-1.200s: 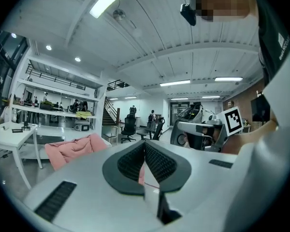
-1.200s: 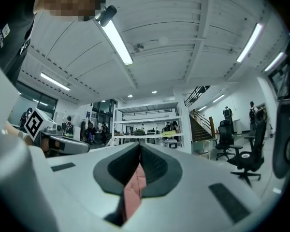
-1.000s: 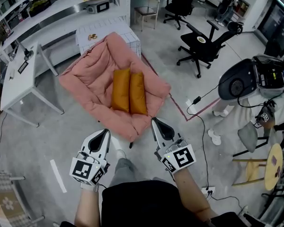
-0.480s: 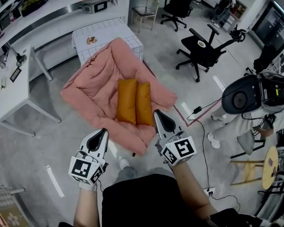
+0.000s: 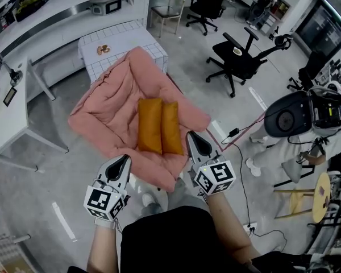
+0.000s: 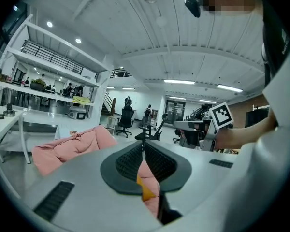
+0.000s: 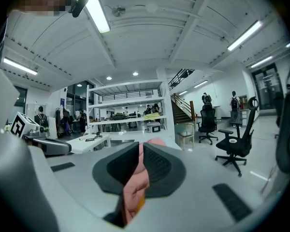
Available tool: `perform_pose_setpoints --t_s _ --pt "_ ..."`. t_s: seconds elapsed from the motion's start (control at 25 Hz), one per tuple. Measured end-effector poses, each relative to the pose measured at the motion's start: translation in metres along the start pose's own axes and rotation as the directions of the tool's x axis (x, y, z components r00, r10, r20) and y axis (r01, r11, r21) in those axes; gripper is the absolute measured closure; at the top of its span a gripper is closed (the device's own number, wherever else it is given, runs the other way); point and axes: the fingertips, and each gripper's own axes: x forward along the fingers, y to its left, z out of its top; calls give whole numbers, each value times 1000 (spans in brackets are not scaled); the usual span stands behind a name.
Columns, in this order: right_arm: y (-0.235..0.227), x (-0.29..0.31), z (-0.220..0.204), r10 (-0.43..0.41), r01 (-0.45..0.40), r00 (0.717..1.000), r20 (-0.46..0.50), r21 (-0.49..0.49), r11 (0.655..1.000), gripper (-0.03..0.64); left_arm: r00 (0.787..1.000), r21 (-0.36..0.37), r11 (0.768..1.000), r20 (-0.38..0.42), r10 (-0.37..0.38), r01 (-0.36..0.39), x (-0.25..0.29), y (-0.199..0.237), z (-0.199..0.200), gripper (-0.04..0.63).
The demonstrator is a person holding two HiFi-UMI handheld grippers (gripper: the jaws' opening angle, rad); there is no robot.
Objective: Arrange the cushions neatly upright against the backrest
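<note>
Head view: orange cushions (image 5: 161,127) lie on pink sofa (image 5: 105,104), beyond left gripper (image 5: 124,160) and right gripper (image 5: 192,136), both clenched, empty.

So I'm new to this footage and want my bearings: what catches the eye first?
A big pink armchair fills the middle of the head view, two orange cushions side by side on its seat. In front, the left gripper and right gripper point toward it, both shut and empty. A black office chair stands behind, to the right.
</note>
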Motion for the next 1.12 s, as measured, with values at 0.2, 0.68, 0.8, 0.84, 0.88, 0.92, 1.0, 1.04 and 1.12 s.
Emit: perform_pose_setpoints --t_s 0.2,0.68,0.8,0.84,0.88,0.92,1.0,1.04,1.12 --pt "-13 19 -16 0 0 999 -52 -12 1000 597 1000 -21 1000 -4 18 -18 14 14 -6 580" --pt "-79 82 -59 35 -27 976 -214 39 999 524 988 -53 994 -124 89 -96 86 40 -34 574" --pt "-101 101 -81 47 -29 959 -278 67 997 496 980 -72 991 -174 101 -115 109 48 -49 525" --pt "-108 109 -89 52 -30 953 -298 76 997 486 976 -78 990 -191 104 -121 118 52 -55 496" --pt "-115 117 -96 56 -31 947 -317 84 996 478 972 -82 989 -208 107 -126 127 56 -61 472" --pt "-122 125 -105 60 -31 940 -337 93 995 470 968 -86 988 -225 109 -131 136 60 -68 452" --pt "-135 138 -122 68 -27 924 -376 113 993 454 958 -99 985 -264 110 -141 152 66 -84 436" --pt "-140 145 -131 71 -25 916 -395 123 992 449 952 -109 983 -284 111 -147 159 69 -94 436" --pt "-152 158 -149 77 -19 899 -431 138 990 441 940 -128 979 -323 111 -160 173 77 -113 420"
